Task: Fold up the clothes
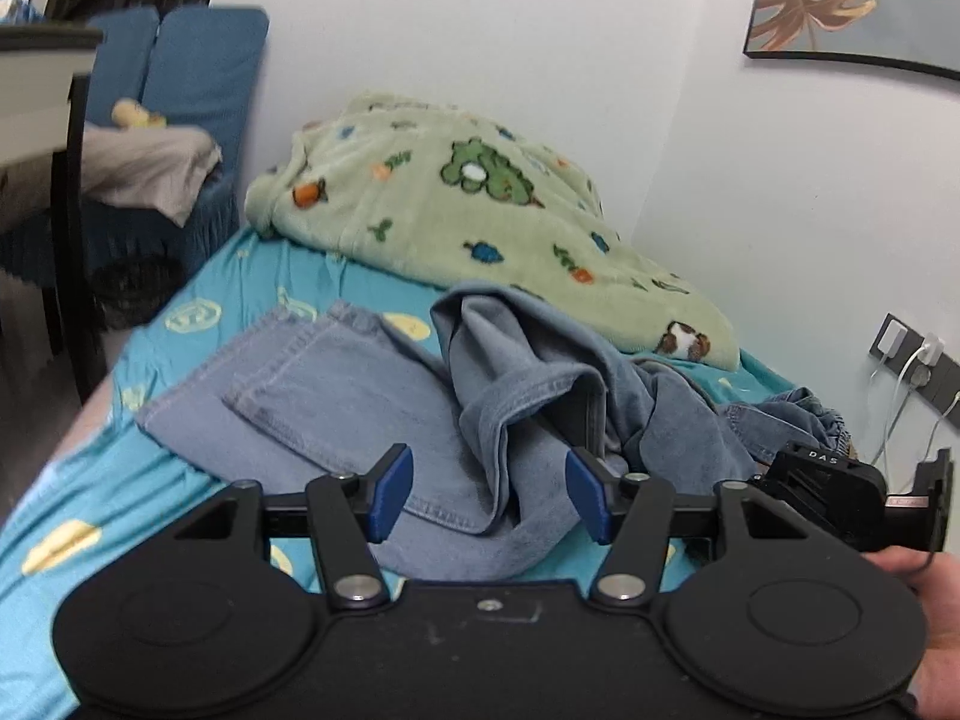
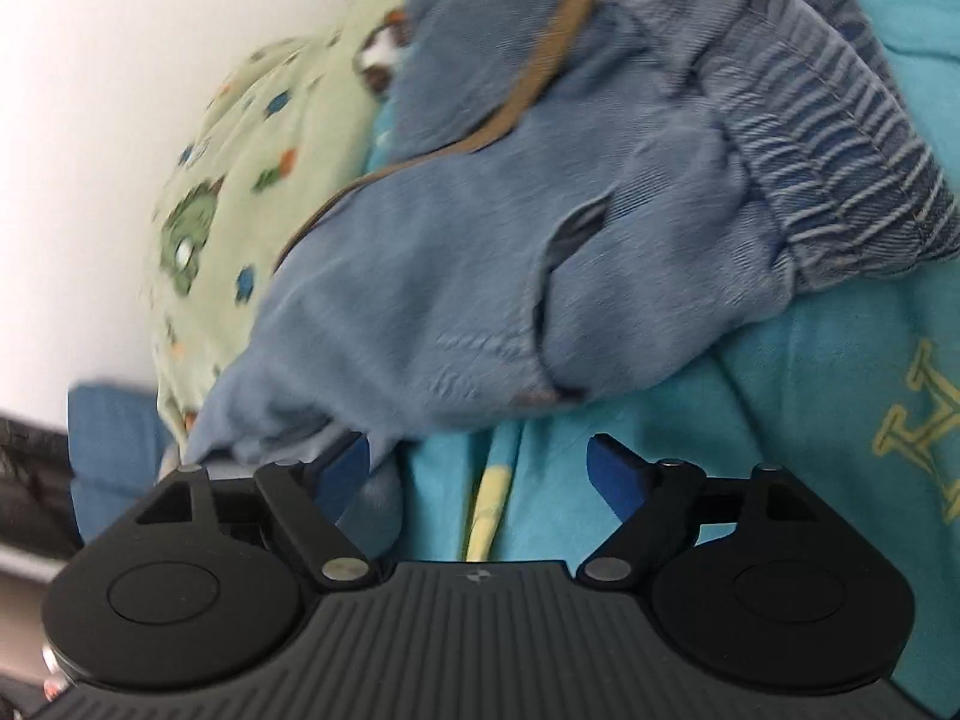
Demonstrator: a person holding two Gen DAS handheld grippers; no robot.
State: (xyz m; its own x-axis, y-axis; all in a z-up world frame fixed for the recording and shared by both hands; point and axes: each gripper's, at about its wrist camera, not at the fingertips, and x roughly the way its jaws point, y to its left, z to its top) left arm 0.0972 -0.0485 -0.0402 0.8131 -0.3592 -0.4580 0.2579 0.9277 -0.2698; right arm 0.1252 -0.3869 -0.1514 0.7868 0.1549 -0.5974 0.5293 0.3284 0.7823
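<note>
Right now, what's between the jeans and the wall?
In the left wrist view, the green blanket lies between the jeans and the wall.

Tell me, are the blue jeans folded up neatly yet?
Not yet. The jeans lie rumpled on the bed sheet: one leg flat, the other bunched in a heap, the waistband crumpled.

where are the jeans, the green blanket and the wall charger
jeans [image 1: 360, 396]: left wrist view, on the flat leg panel.
green blanket [image 1: 432, 216]: left wrist view, on its fleecy top.
wall charger [image 1: 932, 349]: left wrist view, on the white plug body.
</note>
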